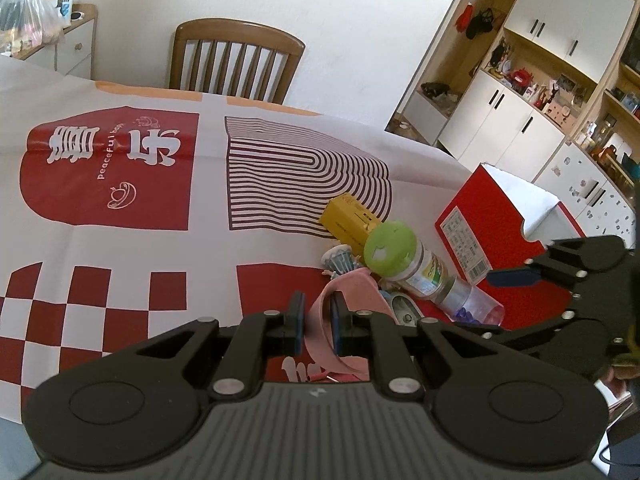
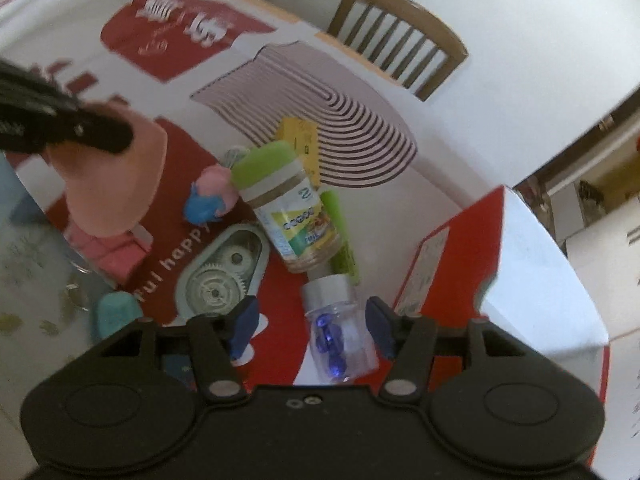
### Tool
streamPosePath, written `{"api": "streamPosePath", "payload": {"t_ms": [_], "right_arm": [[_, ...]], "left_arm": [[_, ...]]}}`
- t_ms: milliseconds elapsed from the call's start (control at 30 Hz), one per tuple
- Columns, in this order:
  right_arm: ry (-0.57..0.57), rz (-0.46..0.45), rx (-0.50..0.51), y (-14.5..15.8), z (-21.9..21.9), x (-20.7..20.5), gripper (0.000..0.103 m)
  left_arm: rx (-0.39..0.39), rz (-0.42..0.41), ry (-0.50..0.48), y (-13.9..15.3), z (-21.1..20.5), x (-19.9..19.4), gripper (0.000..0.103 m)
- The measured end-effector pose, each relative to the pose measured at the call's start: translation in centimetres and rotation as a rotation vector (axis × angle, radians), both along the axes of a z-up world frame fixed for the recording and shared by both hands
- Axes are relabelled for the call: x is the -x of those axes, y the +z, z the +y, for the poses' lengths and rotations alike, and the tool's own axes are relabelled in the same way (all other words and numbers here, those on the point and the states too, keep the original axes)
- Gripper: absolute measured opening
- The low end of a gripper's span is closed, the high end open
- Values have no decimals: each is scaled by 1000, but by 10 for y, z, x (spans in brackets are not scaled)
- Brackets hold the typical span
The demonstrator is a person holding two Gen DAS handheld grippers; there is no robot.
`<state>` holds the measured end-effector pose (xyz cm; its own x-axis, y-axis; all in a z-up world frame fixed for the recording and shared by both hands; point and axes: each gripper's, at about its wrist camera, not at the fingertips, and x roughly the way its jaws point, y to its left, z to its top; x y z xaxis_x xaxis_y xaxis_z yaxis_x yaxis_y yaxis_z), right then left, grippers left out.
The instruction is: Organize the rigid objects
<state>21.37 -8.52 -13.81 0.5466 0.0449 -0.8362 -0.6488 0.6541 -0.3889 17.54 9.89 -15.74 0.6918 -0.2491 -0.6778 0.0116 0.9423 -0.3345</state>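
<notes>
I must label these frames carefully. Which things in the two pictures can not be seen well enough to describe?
- Pink object in the left gripper: left wrist view, lower part hidden by the gripper body; right wrist view, blurred.
- Jar label: print too small and blurred.
- Red box: inside not visible in either view.
- Teal item: right wrist view, cut off by the right gripper.

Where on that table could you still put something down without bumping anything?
The tablecloth lies bare from the pile across to the chair. It is crowded between the green-lidded jar and the red box, where both grippers are working.
</notes>
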Motion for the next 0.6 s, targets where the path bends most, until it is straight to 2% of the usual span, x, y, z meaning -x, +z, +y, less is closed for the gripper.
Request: {"api": "streamPosePath", "payload": {"t_ms": [133, 367, 533, 600], "right_arm": [[29, 14, 61, -11, 9, -13, 58], [20, 93, 89, -23, 9, -30, 57], [20, 86, 119, -26, 6, -33, 40], [21, 86, 117, -27, 3, -34, 40]], "left_arm": [[7, 5, -4, -1, 1, -1, 13], [13, 11, -11, -2, 0, -4, 13], [16, 16, -15, -2, -2, -5, 13], [16, 17, -17, -2, -3, -5, 13]]}}
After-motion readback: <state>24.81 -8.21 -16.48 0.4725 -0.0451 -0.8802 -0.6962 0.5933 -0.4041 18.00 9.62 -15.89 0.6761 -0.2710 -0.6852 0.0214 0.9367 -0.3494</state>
